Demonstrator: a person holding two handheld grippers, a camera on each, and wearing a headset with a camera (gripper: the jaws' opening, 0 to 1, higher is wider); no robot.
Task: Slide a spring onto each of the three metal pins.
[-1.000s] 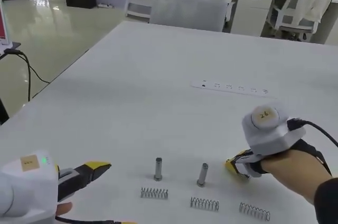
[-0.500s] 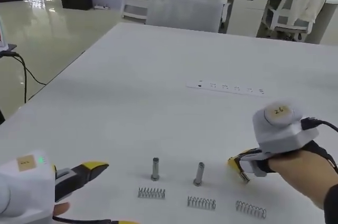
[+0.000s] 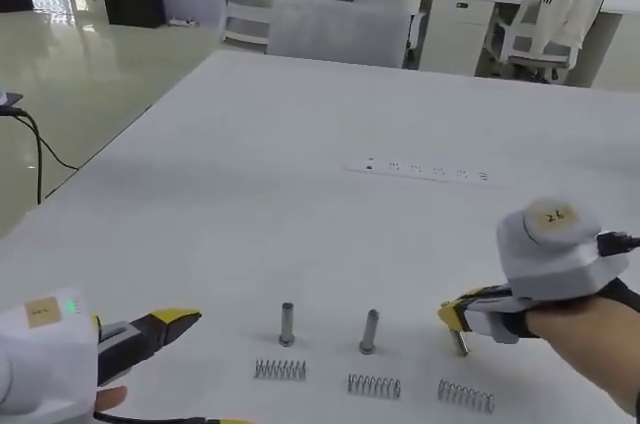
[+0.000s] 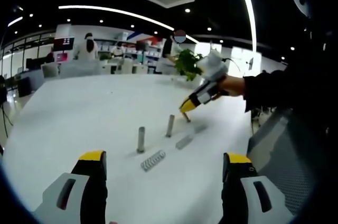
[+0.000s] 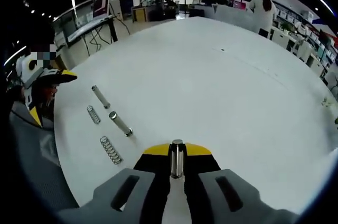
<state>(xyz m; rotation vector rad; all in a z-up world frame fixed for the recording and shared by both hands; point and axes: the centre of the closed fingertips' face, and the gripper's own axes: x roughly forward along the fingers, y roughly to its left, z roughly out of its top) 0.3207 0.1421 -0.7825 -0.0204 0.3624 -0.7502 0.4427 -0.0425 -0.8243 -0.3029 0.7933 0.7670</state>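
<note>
The step in hand seems to be the taking of the third pin (image 5: 177,159): the right tongs (image 3: 458,318) pinch it upright, low over the surface (image 3: 330,204), just behind the right spring (image 3: 466,396); the left tongs (image 4: 161,156) are spread and empty; next, they probably must pick up this spring and thread it on the pin, well aligned; the left pin (image 3: 287,324) and the middle pin (image 3: 369,331) stand bare; the surface is white, with a power strip (image 3: 425,170); office chairs (image 3: 340,32) stand behind.
</note>
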